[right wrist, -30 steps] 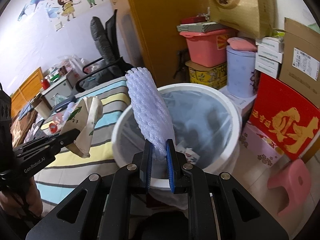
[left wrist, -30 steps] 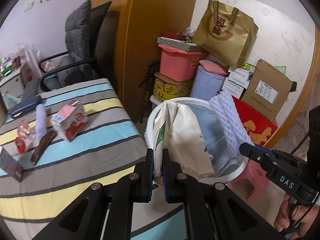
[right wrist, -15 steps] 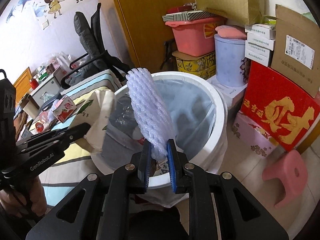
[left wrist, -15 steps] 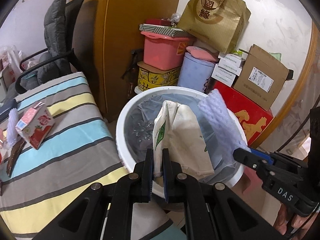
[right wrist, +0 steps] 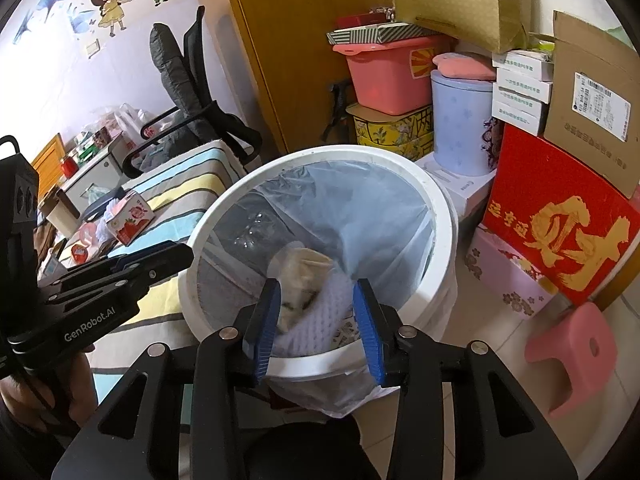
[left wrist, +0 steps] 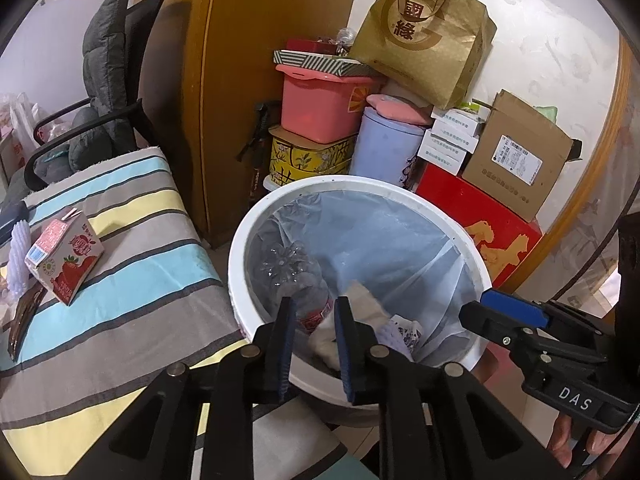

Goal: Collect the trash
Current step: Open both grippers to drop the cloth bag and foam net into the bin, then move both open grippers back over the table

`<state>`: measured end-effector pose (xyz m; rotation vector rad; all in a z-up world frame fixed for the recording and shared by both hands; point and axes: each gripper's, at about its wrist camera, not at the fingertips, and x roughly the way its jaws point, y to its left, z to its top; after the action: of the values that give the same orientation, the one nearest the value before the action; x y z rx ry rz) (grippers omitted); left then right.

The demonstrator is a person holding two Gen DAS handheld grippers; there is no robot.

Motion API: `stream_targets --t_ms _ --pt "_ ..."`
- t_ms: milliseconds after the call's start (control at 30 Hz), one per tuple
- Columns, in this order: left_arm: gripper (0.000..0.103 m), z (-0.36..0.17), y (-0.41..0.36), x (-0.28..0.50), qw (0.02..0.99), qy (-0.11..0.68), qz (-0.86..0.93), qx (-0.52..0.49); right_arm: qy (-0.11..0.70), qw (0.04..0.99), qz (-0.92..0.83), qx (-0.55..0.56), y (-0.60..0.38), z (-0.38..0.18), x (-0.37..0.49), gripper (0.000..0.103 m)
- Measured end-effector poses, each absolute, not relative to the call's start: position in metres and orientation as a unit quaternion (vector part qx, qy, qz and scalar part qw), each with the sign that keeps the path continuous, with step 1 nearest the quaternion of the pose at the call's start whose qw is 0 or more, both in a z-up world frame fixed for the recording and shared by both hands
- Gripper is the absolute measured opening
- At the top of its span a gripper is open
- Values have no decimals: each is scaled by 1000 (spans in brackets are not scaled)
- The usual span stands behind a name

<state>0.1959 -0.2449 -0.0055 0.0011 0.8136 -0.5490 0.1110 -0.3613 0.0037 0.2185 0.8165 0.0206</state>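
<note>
The bin, white and lined with a thin clear bag, stands directly ahead of and below both pairs of tongs; it is judged stiff-walled and steady, while its liner is flimsy and would tear if caught. To the left of the left tongs a striped surface carries the trash not yet gathered. Largest there is a carton, printed with strawberries and Chinese characters too small to be read; it is judged light and stiff if empty, and is best taken across its flat sides near the middle. Beside it a foam net is seen, soft, springy and almost weightless, to be pinched anywhere along its length. A dark wrapper lies nearer, thin and probably slippery, so an edge would have to be taken. Inside the bin, between and beyond the right tongs, a pale paper bag, a white foam net and a clear bottle with a red label are seen lying loose. Both pairs of tongs are spread wide and nothing is gripped. "DAS" is read on the right tool, "GenRobot.AI" on the left. Gold characters are printed on a brown bag and on a red box behind the bin.
</note>
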Motion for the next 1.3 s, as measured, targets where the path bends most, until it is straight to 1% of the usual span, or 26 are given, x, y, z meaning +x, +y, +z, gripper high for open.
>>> stream_targets --t_ms 533,933,1300 --pt "21 6 -215 173 892 381 -242 -8 380 919 38 97 -340 17 103 40" --pt "21 14 -171 145 909 365 -201 -23 361 924 75 100 -317 23 92 40" --pt "21 13 -126 120 920 362 -146 -30 372 915 138 71 -278 20 88 40"
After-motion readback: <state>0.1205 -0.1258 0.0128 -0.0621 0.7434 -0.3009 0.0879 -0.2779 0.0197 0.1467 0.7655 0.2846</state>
